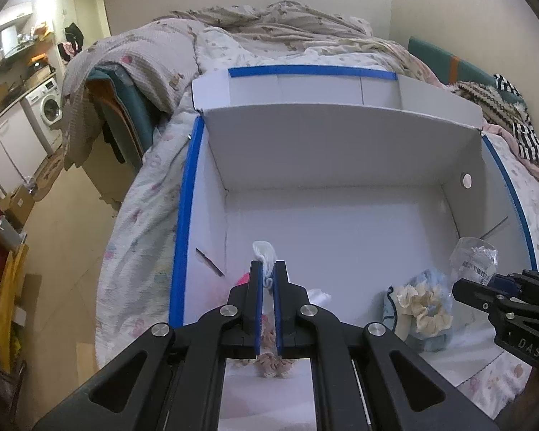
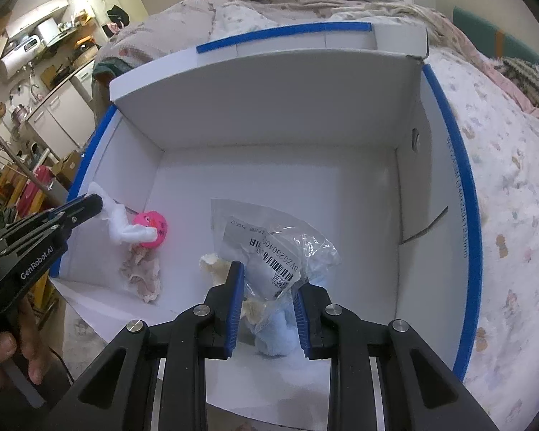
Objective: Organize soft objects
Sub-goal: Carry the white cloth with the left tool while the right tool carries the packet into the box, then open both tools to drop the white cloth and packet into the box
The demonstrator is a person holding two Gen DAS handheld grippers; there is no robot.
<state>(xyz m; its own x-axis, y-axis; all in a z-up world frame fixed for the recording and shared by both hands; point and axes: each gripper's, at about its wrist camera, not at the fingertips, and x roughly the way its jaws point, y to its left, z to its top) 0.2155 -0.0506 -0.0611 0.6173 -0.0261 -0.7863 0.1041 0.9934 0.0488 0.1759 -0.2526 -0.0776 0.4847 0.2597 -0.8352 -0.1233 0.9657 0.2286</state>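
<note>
So closest in, the left gripper (image 1: 268, 269) has its fingers pinched narrow on a white cloth (image 2: 120, 224), a bit of it poking out past the tips, and the rest dangles down into the near-left corner of the white box (image 1: 341, 143). The right gripper (image 2: 267, 280) is spread fairly wide around a clear plastic bag (image 2: 269, 248) with a barcode label; the fingers sit either side of it and I can't tell if the pads actually touch it yet, so I'd call that a hover, not a grab. Under and just behind the bag there's a light blue fluffy thing (image 2: 276, 337) and a cream scrunchie (image 1: 422, 307) touching it. On the left side of the box floor, a beige ruffled scrunchie (image 2: 142, 274) lies right under the hanging cloth, with a pink ball with a face (image 2: 151, 230) just beyond it, touching the cloth. My guess is the step in hand is sorting the soft bits inside the box, so I'd lower the cloth until it rests before letting go, so it doesn't drape over the ball. For the bag, close slowly and low on the bulk, since that crinkly film will probably slide. Further back the box floor is bare, and the whole box sits on a bed (image 2: 503, 186) with a patterned quilt.
</note>
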